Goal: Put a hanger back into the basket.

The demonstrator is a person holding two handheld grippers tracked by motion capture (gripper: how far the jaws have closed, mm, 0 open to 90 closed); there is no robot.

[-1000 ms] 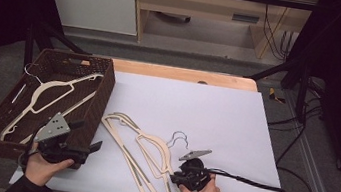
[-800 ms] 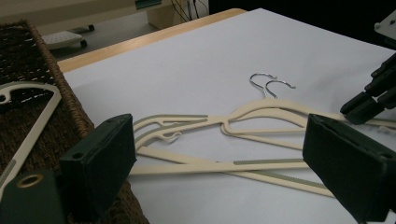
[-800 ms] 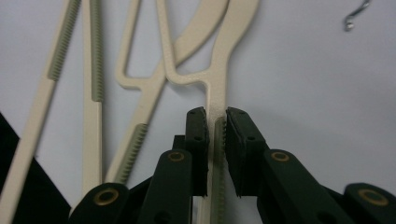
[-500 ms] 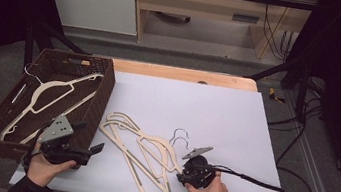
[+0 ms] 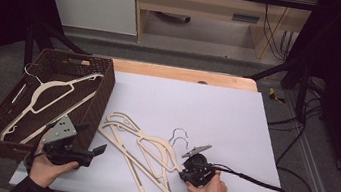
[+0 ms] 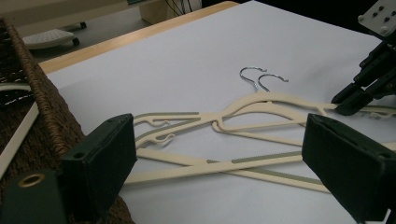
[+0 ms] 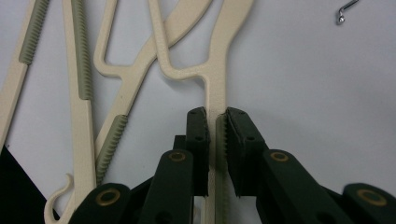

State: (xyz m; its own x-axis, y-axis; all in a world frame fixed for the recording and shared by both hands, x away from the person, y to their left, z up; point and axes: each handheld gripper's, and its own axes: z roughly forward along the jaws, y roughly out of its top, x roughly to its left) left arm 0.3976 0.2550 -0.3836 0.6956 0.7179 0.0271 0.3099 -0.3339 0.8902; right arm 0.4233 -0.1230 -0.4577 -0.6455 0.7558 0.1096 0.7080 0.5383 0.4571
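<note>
Right tool [image 7: 215,116] jaws just closed | hanger [image 7: 215,70] arm clamped between them

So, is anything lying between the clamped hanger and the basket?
Yes. The right gripper is shut on one hanger; another hanger and the left gripper lie between it and the basket.

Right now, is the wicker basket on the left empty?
No. In the high view a cream hanger lies inside the dark wicker basket, stretching across its bottom.
</note>
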